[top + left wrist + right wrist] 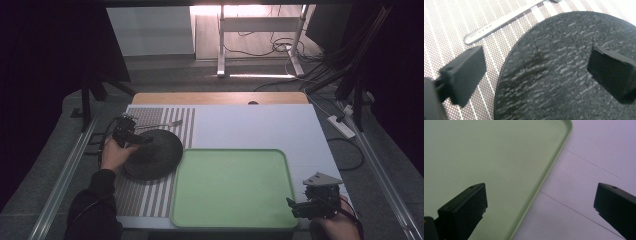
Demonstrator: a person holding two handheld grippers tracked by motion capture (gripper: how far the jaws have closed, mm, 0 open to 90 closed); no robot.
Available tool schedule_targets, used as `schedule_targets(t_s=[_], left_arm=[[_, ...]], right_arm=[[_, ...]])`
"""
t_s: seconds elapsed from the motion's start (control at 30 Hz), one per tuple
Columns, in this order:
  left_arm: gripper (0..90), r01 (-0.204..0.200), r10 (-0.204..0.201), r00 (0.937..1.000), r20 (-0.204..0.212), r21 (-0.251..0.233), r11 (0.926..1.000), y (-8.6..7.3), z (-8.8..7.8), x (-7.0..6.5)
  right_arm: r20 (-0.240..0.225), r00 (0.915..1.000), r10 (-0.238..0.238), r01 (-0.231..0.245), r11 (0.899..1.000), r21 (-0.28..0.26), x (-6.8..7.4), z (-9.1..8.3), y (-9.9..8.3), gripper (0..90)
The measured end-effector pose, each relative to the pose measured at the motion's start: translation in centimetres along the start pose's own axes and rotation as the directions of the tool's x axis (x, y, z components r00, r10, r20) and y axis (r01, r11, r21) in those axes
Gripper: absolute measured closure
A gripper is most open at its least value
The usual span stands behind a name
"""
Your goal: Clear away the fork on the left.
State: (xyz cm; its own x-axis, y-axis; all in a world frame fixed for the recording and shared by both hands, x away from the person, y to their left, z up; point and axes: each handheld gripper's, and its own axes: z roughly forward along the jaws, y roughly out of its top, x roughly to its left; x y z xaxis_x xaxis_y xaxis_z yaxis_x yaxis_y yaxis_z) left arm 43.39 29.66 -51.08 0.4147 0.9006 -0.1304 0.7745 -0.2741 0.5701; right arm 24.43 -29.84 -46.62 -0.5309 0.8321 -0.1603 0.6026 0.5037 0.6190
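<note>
High view, one black plate [152,154], one fork [162,124], one green tray [232,187].

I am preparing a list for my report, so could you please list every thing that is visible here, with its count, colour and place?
plate: one, black, round, on the striped mat, left of the tray.
fork: one, silver, on the mat just beyond the plate.
placemat: one, brown and white stripes, left part of the table.
tray: one, green, nothing in it, centre front.
table: one, white top.
power strip: one, white, floor at right.
left gripper: one, black, fingers open astride the plate's rim.
right gripper: one, black, fingers open over the tray's corner.
</note>
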Motion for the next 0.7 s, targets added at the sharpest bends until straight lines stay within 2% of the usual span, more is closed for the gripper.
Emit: schedule_targets(t_s=[0.17, 0.2, 0.23, 0.3, 0.43, 0.47, 0.7], left_arm=[[24.4, -0.005, 0.005, 0.9999, -0.017, 0.012, 0.9999, 0.6, 0.1, 0.3], [24.4, -0.006, 0.006, 0.9994, -0.034, 0.018, 0.9998, 0.8, 0.1, 0.4], [38.8, -0.01, 0.011, 0.9987, -0.049, 0.022, 0.9997, 1.1, 0.1, 0.6], [51.4, -0.013, 0.015, 0.9978, -0.064, 0.026, 0.9996, 1.4, 0.2, 0.8], [82.3, 0.001, 0.0, 0.9987, -0.051, 0.024, 0.9997, 2.2, 0.4, 1.4], [87.0, 0.001, 0.0, 0.9987, -0.051, 0.024, 0.9997, 2.2, 0.4, 1.4], [88.4, 0.016, -0.01, 0.9958, -0.09, 0.065, 0.9978, 3.8, 1.9, 2.5]], right_arm=[[-0.001, 1.0, 0.005, -0.005, 1.0, 0.0, 0.0, 0.0, 0.0, 0.0], [-0.001, 1.0, 0.005, -0.005, 1.0, 0.001, 0.0, 0.0, 0.0, 0.0], [-0.002, 1.0, 0.007, -0.007, 1.0, 0.002, 0.0, 0.0, 0.0, 0.0], [-0.002, 1.0, 0.006, -0.006, 1.0, 0.003, 0.0, 0.0, 0.0, 0.0], [-0.004, 1.0, 0.007, -0.007, 1.0, 0.003, 0.0, 0.1, 0.0, 0.0], [-0.004, 1.0, 0.007, -0.007, 1.0, 0.003, 0.0, 0.1, 0.0, 0.0], [-0.006, 1.0, 0.007, -0.007, 1.0, 0.004, -0.1, 0.1, 0.0, 0.0]])
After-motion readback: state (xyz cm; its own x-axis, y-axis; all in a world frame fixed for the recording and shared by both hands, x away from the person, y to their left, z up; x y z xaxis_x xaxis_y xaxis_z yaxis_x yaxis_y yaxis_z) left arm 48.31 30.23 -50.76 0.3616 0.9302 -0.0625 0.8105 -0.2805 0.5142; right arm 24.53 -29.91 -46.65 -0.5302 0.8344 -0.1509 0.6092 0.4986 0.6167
